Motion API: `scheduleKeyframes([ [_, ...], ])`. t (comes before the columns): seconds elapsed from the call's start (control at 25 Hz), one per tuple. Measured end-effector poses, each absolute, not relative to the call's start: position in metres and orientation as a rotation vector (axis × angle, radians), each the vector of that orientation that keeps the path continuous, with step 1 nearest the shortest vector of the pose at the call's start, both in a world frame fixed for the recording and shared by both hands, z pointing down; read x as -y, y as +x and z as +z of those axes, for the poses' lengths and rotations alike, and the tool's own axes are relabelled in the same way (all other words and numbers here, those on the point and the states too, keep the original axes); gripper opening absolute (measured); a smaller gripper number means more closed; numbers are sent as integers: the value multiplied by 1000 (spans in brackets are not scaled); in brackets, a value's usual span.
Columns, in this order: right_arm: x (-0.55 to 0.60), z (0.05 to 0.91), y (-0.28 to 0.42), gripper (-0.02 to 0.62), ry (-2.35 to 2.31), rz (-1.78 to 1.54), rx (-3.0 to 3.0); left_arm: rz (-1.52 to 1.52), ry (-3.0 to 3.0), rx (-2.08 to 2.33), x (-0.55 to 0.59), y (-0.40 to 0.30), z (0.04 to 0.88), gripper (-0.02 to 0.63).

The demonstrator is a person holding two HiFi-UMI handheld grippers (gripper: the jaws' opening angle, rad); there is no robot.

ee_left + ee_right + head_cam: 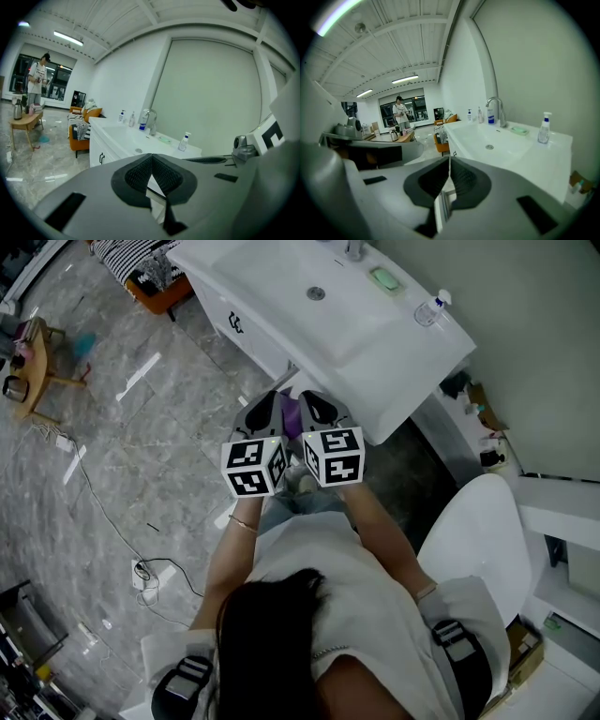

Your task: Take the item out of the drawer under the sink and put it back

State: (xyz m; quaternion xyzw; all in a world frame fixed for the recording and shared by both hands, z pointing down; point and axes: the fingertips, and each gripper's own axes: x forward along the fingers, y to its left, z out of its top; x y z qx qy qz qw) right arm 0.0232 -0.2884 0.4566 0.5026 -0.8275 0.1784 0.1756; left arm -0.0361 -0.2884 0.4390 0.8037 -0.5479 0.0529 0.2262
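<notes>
While 2 tools hover, jaws meet.

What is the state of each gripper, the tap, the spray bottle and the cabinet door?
Left gripper: shut, empty.
Right gripper: shut, empty.
Tap: no water running.
Spray bottle: upright.
Cabinet door: closed.
</notes>
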Motion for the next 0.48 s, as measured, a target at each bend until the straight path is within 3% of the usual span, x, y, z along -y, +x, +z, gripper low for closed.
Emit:
scheduleKeyframes([
  [0.48, 286, 465, 22, 17, 1426, 531, 2328, 190, 2198, 1489, 285, -37, 458, 3],
])
